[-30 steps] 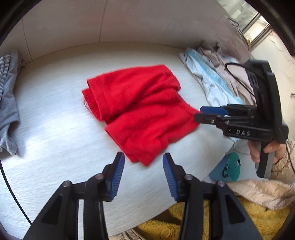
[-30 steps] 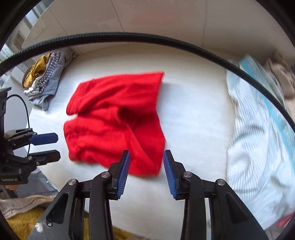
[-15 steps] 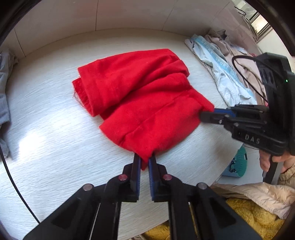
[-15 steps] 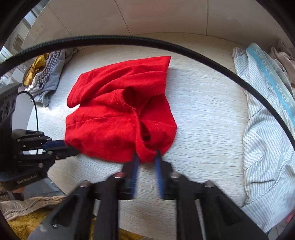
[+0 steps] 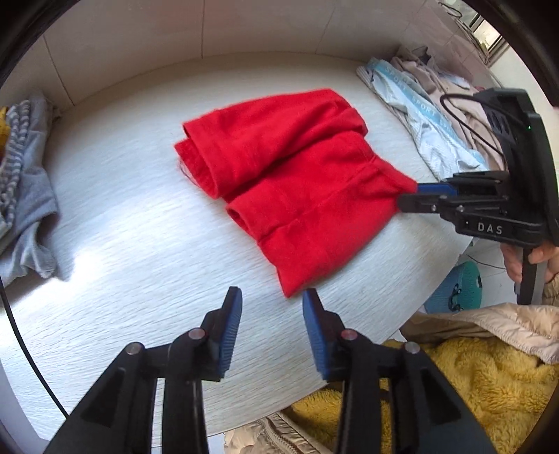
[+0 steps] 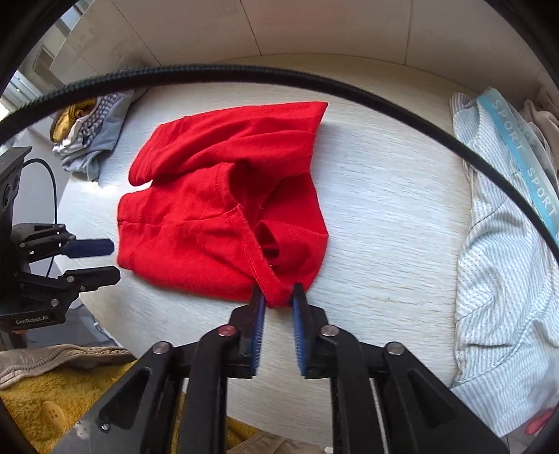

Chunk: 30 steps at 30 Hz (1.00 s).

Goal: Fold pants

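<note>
**Pants folded once, both grippers letting go at the near edge**

Pants (image 5: 297,188) in red lie bunched in a rough fold near the middle of the pale tabletop (image 5: 132,251), and we take this as the release after a fold. Our left gripper (image 5: 270,307) hangs just off the pants' near corner, its jaws parting with nothing between them. Our right gripper (image 6: 277,297) sits at the other near corner (the one with the stitched hem), jaws narrow but opening, a nub of red cloth between the pads; whether they still press on it we cannot tell.

To do this step well, we judge we should let the cloth drop free before drawing back, so the hem is not dragged out of line, then lift straight away from the pants. The upper layer looks puckered toward the far side of the pants, so smoothing may be needed before any further fold.

Beyond the pants stands a tiled wall (image 5: 209,31). To one side of the pants lies a grey striped garment (image 5: 21,195), to the other a light blue striped one (image 6: 503,265) with a printed band. Nearer than the pants, past the table edge, we see yellow fleece (image 5: 489,391).
</note>
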Tool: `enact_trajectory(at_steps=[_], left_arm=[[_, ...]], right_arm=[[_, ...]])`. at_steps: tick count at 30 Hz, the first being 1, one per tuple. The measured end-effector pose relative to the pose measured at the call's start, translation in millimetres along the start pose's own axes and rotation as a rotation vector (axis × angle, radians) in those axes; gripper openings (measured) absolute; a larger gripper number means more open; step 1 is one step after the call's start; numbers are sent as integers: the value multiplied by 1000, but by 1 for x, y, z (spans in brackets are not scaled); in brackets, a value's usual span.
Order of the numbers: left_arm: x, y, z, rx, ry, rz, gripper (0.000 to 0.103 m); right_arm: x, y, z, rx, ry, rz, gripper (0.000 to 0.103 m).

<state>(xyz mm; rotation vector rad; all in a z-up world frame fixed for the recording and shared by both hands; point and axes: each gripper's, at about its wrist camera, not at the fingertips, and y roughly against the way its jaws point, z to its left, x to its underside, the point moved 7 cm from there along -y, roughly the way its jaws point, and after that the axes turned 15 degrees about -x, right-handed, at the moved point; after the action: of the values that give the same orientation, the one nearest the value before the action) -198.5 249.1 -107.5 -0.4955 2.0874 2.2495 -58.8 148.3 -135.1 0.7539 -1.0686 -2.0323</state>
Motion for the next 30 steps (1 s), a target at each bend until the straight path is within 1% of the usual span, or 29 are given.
enact_trajectory(at_steps=[1, 3, 5, 8, 11, 12, 13, 14, 15, 18, 19, 21, 24, 26, 30], left_arm=[[-1, 4, 2, -7, -1, -12, 38], [-5, 14, 4, -27, -7, -51, 38], [-11, 24, 0, -18, -12, -85, 38], [-17, 31, -9, 3, -28, -118, 38], [-22, 24, -20, -18, -67, -120, 38], [-23, 21, -23, -23, -78, -122, 38], [-23, 18, -27, -29, -87, -123, 38], [-24, 15, -30, -32, -96, -125, 38], [-25, 12, -33, -36, -104, -125, 38], [-23, 4, -42, -31, -141, -125, 40], [-21, 2, -45, -34, -159, -126, 43], [-18, -4, -51, -60, -191, -131, 47], [-17, -16, -56, -124, -231, -138, 50], [-18, -19, -59, -153, -245, -156, 54], [-18, -22, -62, -202, -256, -187, 57]], right_arm=[[0, 3, -1, -7, -4, -5, 27], [0, 7, -4, -20, -19, -17, 38], [0, 7, -7, -28, -48, -20, 40], [-2, 0, -10, -39, -67, -8, 40], [-3, -7, -5, -35, -46, -4, 40], [-4, -7, -5, -32, -41, -2, 38], [-4, -7, -5, -30, -37, 0, 34], [-4, -7, -4, -35, -32, -1, 14], [-5, -6, -3, -39, -29, -2, 10], [-8, 1, 0, -53, -25, -34, 7], [-10, 5, 0, -62, -29, -46, 7], [-15, 16, 1, -83, -46, -79, 7], [-23, 28, 3, -126, -72, -106, 7], [-27, 32, 6, -161, -93, -116, 7], [-31, 39, 12, -199, -107, -129, 7]])
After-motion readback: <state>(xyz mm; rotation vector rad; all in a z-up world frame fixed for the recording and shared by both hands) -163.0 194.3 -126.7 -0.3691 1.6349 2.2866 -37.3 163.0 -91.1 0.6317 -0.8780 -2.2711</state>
